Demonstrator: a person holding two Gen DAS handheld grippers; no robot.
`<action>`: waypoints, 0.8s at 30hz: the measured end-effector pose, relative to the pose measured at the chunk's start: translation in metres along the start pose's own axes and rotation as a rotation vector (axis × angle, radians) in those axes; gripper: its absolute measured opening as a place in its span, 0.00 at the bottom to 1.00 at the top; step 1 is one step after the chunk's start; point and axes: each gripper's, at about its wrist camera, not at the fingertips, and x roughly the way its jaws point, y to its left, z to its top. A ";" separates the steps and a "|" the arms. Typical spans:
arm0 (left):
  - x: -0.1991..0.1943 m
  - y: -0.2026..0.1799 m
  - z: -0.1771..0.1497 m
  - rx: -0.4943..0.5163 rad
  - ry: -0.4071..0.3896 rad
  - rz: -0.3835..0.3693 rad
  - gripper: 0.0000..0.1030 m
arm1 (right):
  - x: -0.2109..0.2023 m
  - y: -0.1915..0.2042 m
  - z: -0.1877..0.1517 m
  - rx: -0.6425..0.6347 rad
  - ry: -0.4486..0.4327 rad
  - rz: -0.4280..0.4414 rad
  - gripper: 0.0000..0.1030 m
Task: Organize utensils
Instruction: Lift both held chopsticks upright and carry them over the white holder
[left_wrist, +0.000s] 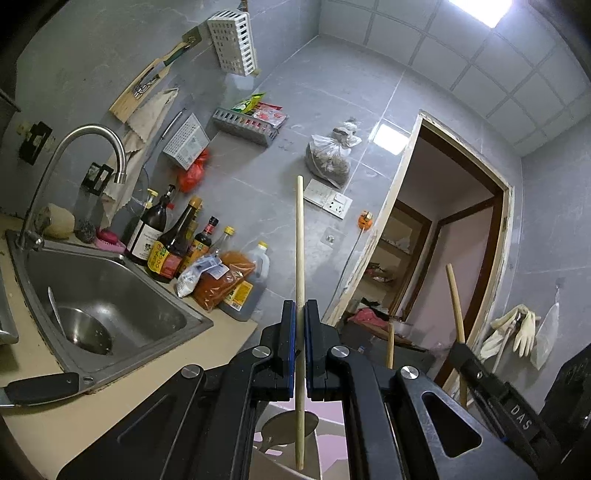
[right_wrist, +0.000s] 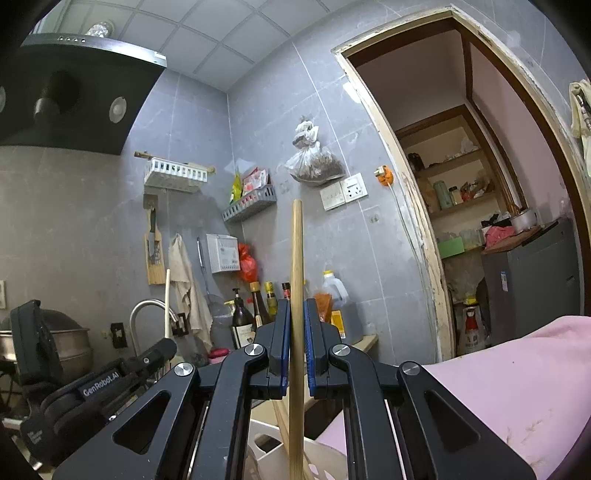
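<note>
Two grippers each grip a thin wooden stick, both standing upright.

Left wrist view: the left gripper (left_wrist: 300, 306) fills the lower middle of the frame, its jaws clenched on a pale chopstick (left_wrist: 299, 258) that runs straight up the centre and continues down below the jaws. Under it, at the bottom edge, lies a metal spoon (left_wrist: 286, 428) inside a pale holder whose shape is hard to read. At the left sits a steel sink (left_wrist: 155, 295) with a ladle (left_wrist: 79, 328) in its bowl and a curved tap (left_wrist: 88, 136) above. A cluster of sauce bottles (left_wrist: 173, 240) stands on the tabletop (left_wrist: 48, 417) just beside the sink. At the lower right the right gripper (left_wrist: 480, 373) shows with its own stick rising from it.

Right wrist view: the right gripper (right_wrist: 297, 306) is in the lower middle, jaws clenched on a thicker wooden stick (right_wrist: 296, 277) held upright. Its lower end reaches into a white basket (right_wrist: 325, 458) at the bottom, where other sticks lean. The left gripper (right_wrist: 162, 347) appears at the lower left, its chopstick rising in front of the tap. A pink cloth (right_wrist: 517, 380) covers the lower right.
</note>
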 end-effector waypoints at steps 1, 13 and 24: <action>-0.001 0.000 0.001 -0.006 -0.004 -0.002 0.02 | 0.000 -0.002 0.000 0.014 0.006 0.004 0.05; -0.001 -0.014 -0.003 0.056 -0.005 0.014 0.03 | -0.001 -0.026 0.020 0.176 0.014 0.093 0.05; -0.001 -0.014 -0.006 0.056 0.001 0.012 0.03 | 0.005 -0.029 0.021 0.197 0.042 0.104 0.06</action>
